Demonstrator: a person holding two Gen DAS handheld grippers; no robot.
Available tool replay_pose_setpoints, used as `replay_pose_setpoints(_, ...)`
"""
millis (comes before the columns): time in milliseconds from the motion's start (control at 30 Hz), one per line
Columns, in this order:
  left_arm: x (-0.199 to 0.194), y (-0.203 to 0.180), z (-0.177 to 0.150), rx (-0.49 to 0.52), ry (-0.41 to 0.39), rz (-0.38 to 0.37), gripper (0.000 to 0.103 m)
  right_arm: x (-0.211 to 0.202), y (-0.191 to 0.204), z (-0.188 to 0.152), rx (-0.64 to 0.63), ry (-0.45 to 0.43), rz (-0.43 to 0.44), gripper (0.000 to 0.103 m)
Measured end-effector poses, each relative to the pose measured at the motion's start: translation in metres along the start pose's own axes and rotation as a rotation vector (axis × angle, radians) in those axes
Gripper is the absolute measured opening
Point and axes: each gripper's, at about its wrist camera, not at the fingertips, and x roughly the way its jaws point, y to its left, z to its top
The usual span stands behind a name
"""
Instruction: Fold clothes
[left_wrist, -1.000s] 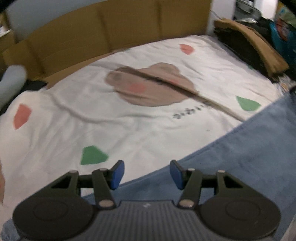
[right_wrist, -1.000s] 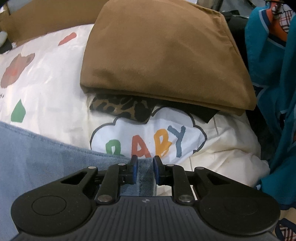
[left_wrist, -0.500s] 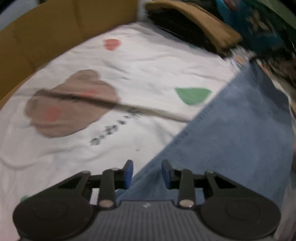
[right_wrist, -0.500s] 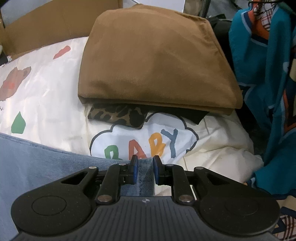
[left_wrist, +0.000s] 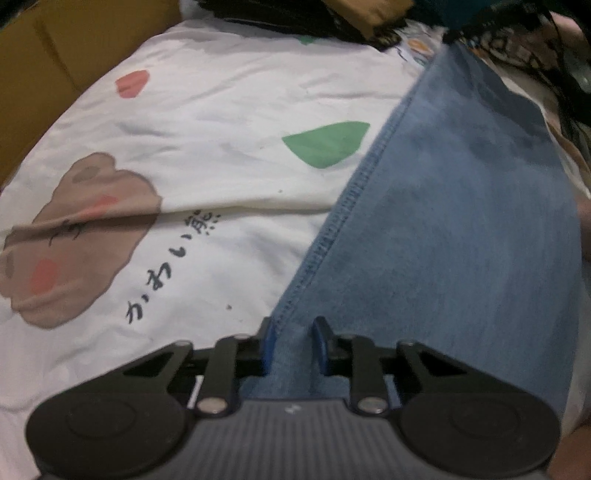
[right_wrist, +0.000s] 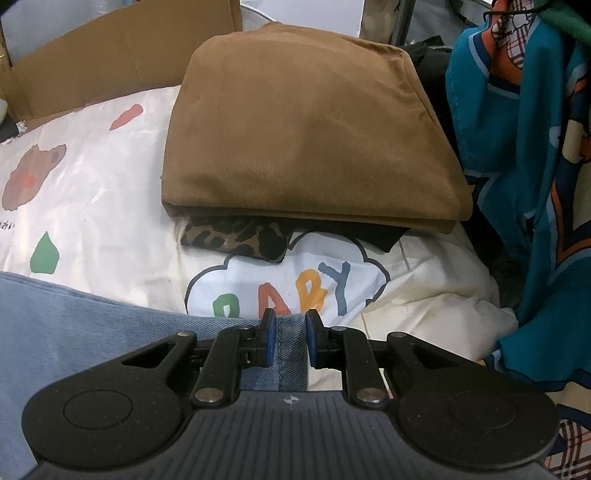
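Left wrist view: the left gripper (left_wrist: 293, 345) points steeply down at a white bedsheet (left_wrist: 221, 110) printed with a brown bear (left_wrist: 74, 240), green and red patches and dark script. A strip of blue denim jeans (left_wrist: 443, 240) runs from between the fingers away toward the upper right, its stitched seam along the left edge. The jaws are closing, narrowly apart, with a bunched edge of the denim between the blue pads (left_wrist: 268, 347), which appear to press on it. Brown cardboard (left_wrist: 55, 55) borders the sheet at upper left. Right wrist view: the right gripper (right_wrist: 289, 341) is clamped, nearly closed, on a hemmed corner of the same jeans (right_wrist: 74, 325), which spread to the lower left over the sheet. Beyond the fingers lies a "BABY" cloud print (right_wrist: 295, 284); behind it, a folded brown garment (right_wrist: 306, 136) rests on a leopard-print piece (right_wrist: 236, 240). Teal patterned cloth (right_wrist: 517, 147) hangs at right.
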Motion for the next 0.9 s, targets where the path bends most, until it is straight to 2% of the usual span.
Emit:
replay_pose_setpoints(67,-0.001,-0.003,0.0,0.03,0.004,0.015,0.015,-0.001,0.0,0.0,0.003,-0.002,0.0,0.016)
replay_pose_setpoints(133,-0.005,-0.004,0.0,0.042,0.001,0.037,0.002,-0.002,-0.001,0.0,0.006,-0.004,0.0,0.016)
replay_pose_setpoints(567,-0.046,0.0,-0.011,-0.065,-0.171,0.081,0.0,-0.007,-0.001,0.005,0.025,-0.028,-0.016,0.016)
replay_pose_setpoints(900,-0.01,0.014,-0.01,-0.104,-0.132,0.079,0.001,0.028,0.0,0.002,0.018,0.063,-0.032,0.017)
